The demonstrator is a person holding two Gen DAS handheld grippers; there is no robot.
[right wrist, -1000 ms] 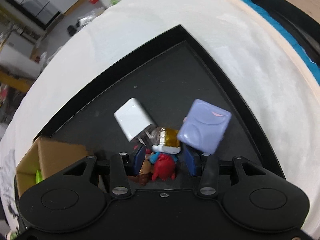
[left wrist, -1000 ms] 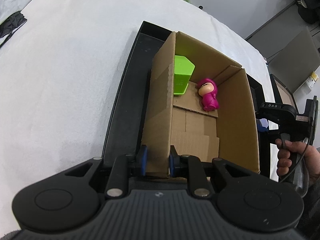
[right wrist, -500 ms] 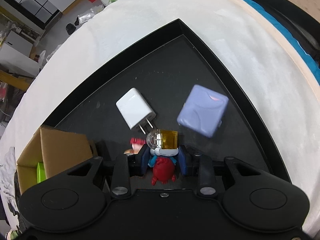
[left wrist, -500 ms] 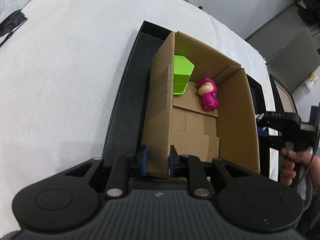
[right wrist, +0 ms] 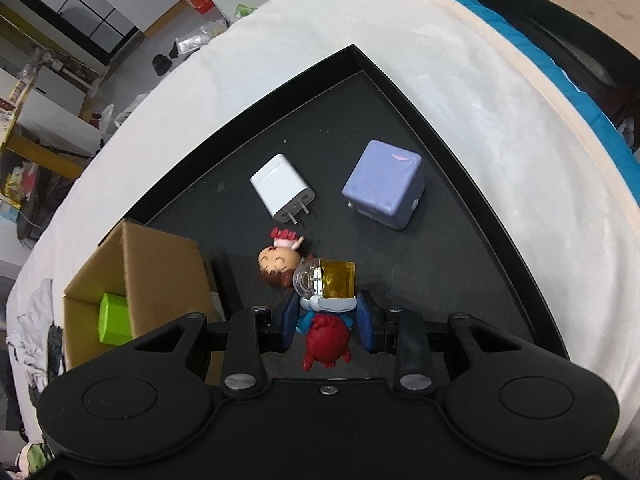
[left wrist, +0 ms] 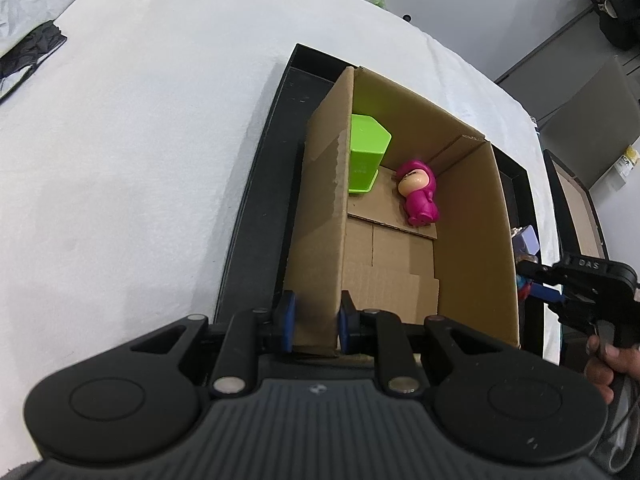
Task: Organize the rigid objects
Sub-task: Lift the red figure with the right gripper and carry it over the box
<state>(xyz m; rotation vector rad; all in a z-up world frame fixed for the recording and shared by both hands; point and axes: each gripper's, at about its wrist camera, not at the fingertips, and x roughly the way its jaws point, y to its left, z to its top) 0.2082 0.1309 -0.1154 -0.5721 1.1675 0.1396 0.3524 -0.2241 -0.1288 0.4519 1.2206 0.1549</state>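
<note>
My left gripper [left wrist: 314, 322] is shut on the near wall of an open cardboard box [left wrist: 324, 216] that stands on a black tray [left wrist: 256, 208]. Inside the box are a green cup [left wrist: 366, 158] and a pink figure [left wrist: 418, 194]. My right gripper [right wrist: 326, 320] is shut on a toy with a red body and a clear yellow cube head [right wrist: 326, 286], held above the tray [right wrist: 460, 208]. A small doll figure [right wrist: 280, 260], a white charger [right wrist: 282, 190] and a lilac cube [right wrist: 384, 182] lie on the tray.
The tray sits on a white cloth-covered table [left wrist: 120, 140]. The box [right wrist: 140, 264] stands left of my right gripper. The right gripper [left wrist: 580, 280] shows at the box's right side in the left wrist view. Dark cloth [left wrist: 28, 52] lies far left.
My right gripper closed on the red and yellow toy and lifted it back from the tray; the doll figure beneath came into view. The left gripper stayed on the box wall.
</note>
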